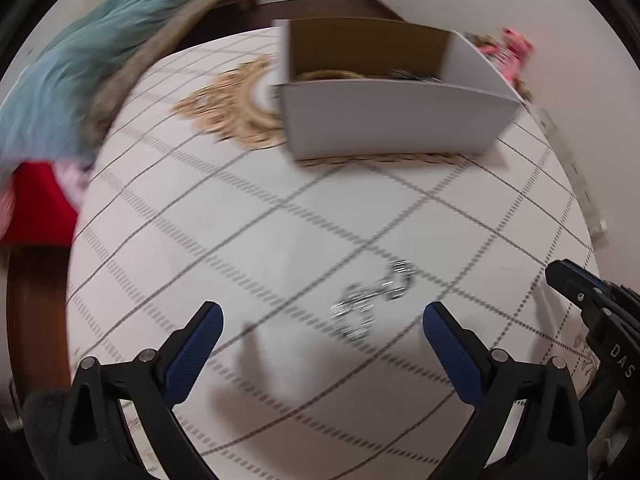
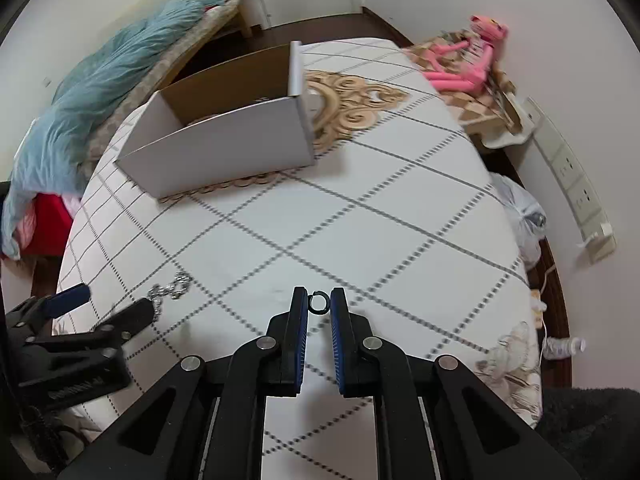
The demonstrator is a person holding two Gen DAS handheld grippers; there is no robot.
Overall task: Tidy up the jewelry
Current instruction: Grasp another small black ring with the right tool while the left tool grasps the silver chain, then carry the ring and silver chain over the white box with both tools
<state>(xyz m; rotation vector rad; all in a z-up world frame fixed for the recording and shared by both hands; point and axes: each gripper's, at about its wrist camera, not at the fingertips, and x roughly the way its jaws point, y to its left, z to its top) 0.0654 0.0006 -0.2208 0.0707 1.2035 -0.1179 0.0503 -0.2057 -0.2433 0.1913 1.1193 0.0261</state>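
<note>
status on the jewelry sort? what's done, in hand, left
Done: the cardboard box already holds some pieces, dark items visible at its bottom, too blurred to identify. In hand: the right gripper is shut on a small dark ring, above the table, not yet at the box. Left: the silver chain lies on the tablecloth between the fingers of the open left gripper, not yet grasped.

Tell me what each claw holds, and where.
Right claw pinches a small dark ring by its outer edges at the fingertips. Left claw is open, holding nothing.
</note>
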